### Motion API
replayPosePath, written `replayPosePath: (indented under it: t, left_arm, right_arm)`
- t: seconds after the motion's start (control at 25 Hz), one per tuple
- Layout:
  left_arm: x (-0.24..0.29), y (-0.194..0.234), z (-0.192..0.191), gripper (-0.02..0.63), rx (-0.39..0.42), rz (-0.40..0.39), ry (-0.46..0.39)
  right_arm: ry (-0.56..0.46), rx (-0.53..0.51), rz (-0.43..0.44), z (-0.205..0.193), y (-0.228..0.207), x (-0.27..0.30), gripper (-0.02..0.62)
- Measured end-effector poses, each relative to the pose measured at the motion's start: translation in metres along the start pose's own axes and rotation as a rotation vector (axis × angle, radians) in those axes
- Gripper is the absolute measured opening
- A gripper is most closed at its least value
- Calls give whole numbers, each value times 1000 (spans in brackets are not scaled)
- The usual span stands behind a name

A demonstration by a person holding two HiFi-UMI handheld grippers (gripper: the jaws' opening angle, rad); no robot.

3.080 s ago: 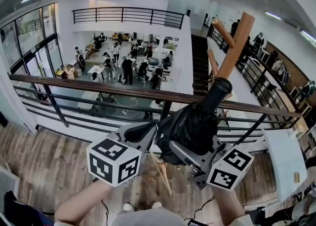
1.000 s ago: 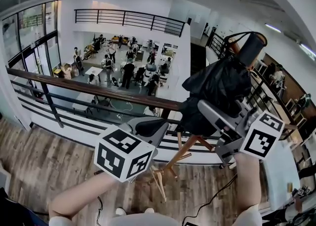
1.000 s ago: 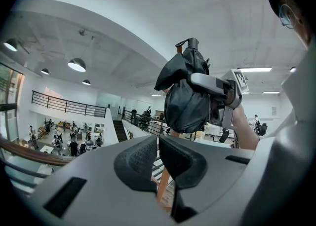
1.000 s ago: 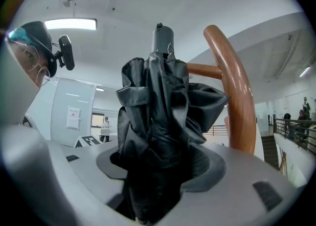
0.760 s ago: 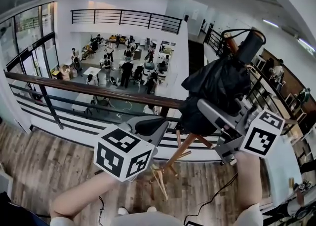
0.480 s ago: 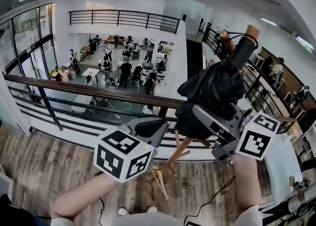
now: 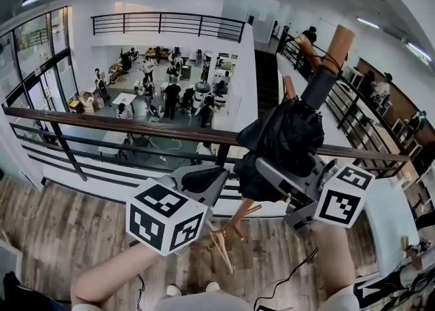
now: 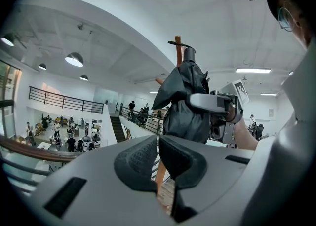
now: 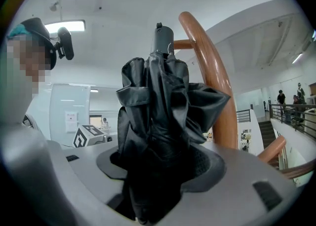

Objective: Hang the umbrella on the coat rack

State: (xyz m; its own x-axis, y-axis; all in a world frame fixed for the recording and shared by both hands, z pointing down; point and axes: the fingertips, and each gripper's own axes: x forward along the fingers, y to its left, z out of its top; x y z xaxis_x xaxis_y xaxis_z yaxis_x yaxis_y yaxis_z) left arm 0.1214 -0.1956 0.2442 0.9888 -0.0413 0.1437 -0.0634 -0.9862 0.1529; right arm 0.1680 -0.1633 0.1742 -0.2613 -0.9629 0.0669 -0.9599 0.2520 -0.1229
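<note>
A folded black umbrella stands upright, handle on top, with my right gripper shut on its bunched canopy. It sits right against the wooden coat rack, just below the post's top. Its thin strap reaches up by a peg; whether it is looped over the peg I cannot tell. In the right gripper view the umbrella fills the jaws, with the curved rack post behind. My left gripper hangs lower left, shut on nothing, apart from the umbrella.
A dark balcony railing runs across just beyond the grippers, with a hall full of people far below. The rack's splayed feet rest on wooden floor near the person's shoes. A white table stands at the right.
My right gripper has sunk with the umbrella, so the handle now sits below the rack's top and the strap is drawn up toward the peg. The left gripper has stayed put.
</note>
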Motion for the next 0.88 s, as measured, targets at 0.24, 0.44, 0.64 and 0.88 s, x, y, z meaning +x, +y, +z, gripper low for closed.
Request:
replayPosePath:
  t: [0.24,0.44,0.64,0.88]
  left_arm:
    - [4,-3,-5,26,-8,1,13]
    - [7,-2,-12,26,-20,0,26]
    - [12,-1,-20,26,-28,-7,30]
    - [13,-3,-23,26,-46,-17,38]
  right_arm:
    - [4,25,-2,-13,-3,-4,291]
    - [20,52,-10,-29,-8,-4,291]
    - [42,78,-8,-47,-10,0,291]
    - [62,102,-12,-60,-6,3,291]
